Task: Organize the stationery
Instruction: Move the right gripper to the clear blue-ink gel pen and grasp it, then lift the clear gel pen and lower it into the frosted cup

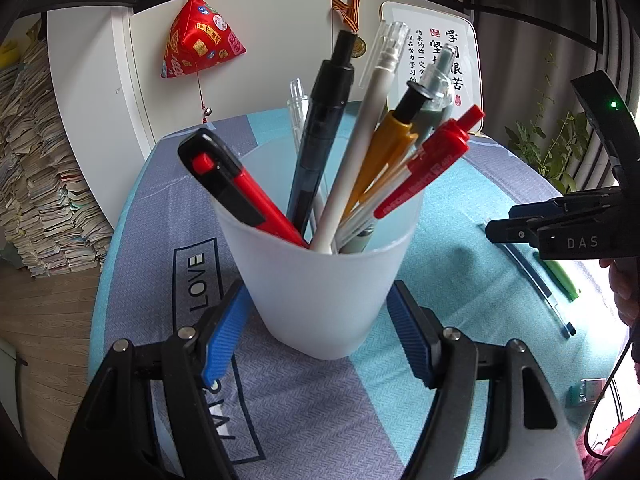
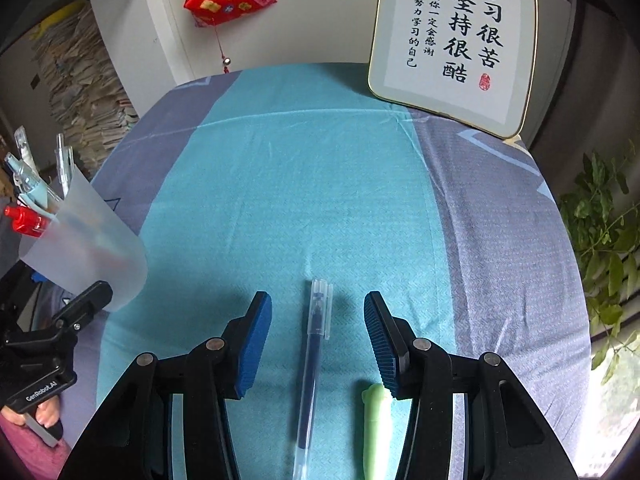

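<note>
The left gripper (image 1: 320, 336) clamps the frosted white plastic cup (image 1: 320, 280) of pens at frame centre, steadying it. The right gripper (image 2: 318, 344), jaws apart, straddles a clear dark-ink pen (image 2: 314, 360) lying low-centre, ready to grasp.

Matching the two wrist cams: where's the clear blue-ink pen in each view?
Left wrist: clear blue-ink pen lies far right on the cloth, beside the green pen, under the right claw.
Right wrist: bottom centre, between that claw's open fingers.
Shared landmark: the frosted cup.
</note>
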A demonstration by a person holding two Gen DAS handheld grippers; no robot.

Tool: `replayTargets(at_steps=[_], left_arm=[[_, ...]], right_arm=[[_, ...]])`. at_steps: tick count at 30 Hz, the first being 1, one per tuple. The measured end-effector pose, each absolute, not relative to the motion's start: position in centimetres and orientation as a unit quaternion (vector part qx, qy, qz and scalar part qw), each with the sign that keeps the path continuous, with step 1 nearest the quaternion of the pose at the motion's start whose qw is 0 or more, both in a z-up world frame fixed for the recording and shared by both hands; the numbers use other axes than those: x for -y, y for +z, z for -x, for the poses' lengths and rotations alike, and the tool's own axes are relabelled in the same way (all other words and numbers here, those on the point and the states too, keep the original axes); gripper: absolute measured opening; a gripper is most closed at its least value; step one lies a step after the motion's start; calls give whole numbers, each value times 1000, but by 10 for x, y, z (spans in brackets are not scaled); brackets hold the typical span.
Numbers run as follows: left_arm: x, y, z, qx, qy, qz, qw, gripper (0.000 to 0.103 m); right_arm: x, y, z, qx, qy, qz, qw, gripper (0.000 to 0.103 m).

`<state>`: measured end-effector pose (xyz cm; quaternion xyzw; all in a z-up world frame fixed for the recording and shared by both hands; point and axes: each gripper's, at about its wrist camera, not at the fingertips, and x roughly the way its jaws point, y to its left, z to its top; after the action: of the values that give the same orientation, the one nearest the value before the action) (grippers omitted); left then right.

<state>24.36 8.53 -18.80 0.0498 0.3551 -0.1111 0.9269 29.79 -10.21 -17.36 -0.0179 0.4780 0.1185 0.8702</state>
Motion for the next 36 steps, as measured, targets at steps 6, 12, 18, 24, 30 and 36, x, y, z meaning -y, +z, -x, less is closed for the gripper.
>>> replayTargets(at_steps=[6,12,18,24,30,36], left_arm=[[-85,-188,-244,-355,-111,-50,927,70],[-85,-188,-244,-355,-111,-50,927,70],[-85,-188,-244,-355,-111,-50,927,70],[-85,-188,-244,-355,-111,-50,927,70],[-85,-188,-244,-356,-111,-50,927,70],[-85,-189,-244,-356,-110,-52,927,70]], right_arm=[[99,-177,-306,-485,116,22,867,39],[96,-182,-310,-492,116,28,862,32],[94,-183,-312,-489,112,48,864,16],[93,-165,-304,-469,131,33,873,13],[93,-108,-278,-401,154,19,903,13],[85,-63,-251,-342,181,16,922,13]])
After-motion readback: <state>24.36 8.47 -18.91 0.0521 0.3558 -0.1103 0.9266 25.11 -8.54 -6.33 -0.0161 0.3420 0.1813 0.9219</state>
